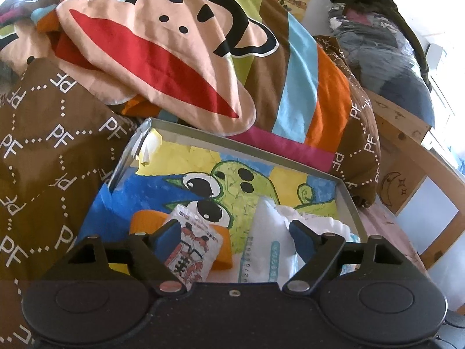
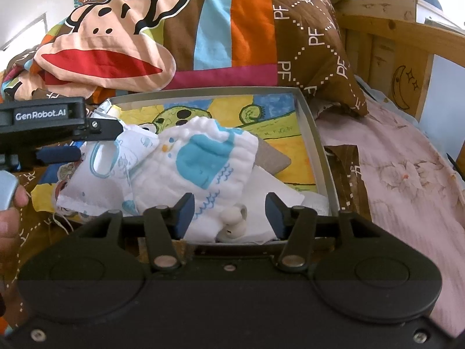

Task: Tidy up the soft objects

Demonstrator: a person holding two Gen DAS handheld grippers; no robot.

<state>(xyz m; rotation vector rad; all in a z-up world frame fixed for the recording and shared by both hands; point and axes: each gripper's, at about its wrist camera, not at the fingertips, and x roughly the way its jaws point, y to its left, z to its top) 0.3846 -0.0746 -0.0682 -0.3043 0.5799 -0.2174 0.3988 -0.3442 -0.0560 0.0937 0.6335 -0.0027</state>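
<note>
While a brown monkey-print quilt [image 2: 232, 29] heaps at twelve o'clock on the pine-framed bed [image 2: 407, 37], one grey cartoon-lined tray [image 2: 319, 145] holds the white-and-blue quilted cloth [image 2: 203, 160]; left tongs [image 1: 234, 229] and right tongs [image 2: 229, 212] both spread, empty.

Bedroom: monkey-print duvet [image 1: 180, 58] on wooden bedframe [image 2: 386, 40].

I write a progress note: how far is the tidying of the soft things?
Done: cloths lie in the tray. In hand: nothing; left gripper and right gripper hover open over it. Left: the cloths are heaped, not folded, and earbuds lie among them.
</note>
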